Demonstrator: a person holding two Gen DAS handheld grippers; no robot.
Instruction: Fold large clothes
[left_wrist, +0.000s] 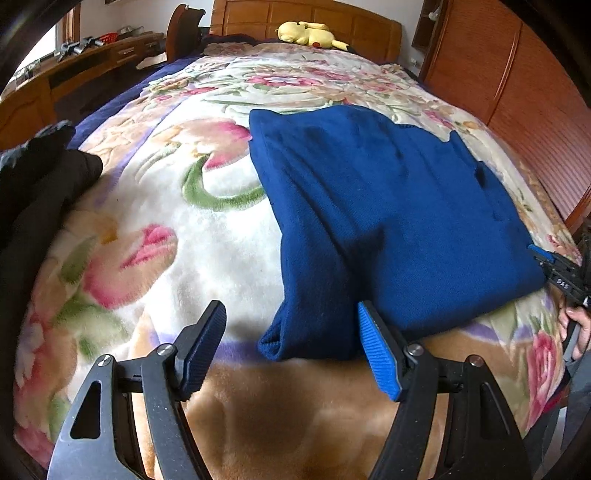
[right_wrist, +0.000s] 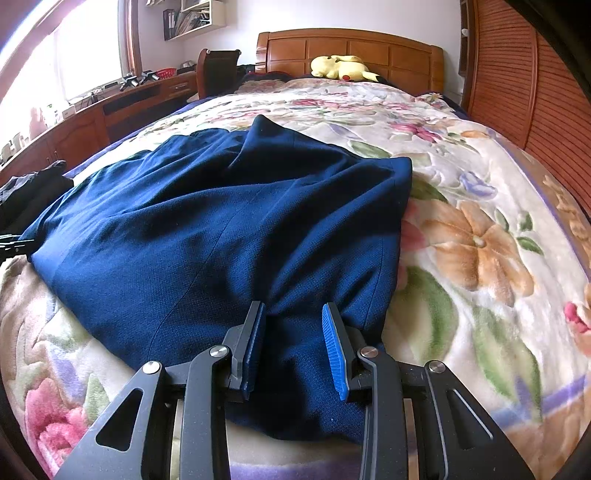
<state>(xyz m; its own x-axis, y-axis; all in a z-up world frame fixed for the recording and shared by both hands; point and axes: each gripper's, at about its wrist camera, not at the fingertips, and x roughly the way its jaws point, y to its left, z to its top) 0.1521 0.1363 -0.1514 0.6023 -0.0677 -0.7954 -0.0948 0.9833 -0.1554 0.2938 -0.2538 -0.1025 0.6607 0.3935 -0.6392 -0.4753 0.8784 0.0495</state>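
- Dark blue fleece garment (left_wrist: 388, 206), partly folded, lies on the floral-blanket bed (left_wrist: 155, 258).
- Left gripper (left_wrist: 291, 332): jaws apart, empty, at the near corner.
- Right gripper (right_wrist: 293, 332): jaws half-closed around the hem, grip unclear.
- I'd pinch both corners evenly first.

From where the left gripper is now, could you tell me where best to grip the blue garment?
Probably the near-left corner of the blue garment, where a narrow folded layer ends at the bed's near edge. Come in low from the near side with the left gripper: its open jaws already face that corner.

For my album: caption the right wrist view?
Right gripper fingers straddle a navy garment on a floral blanket.
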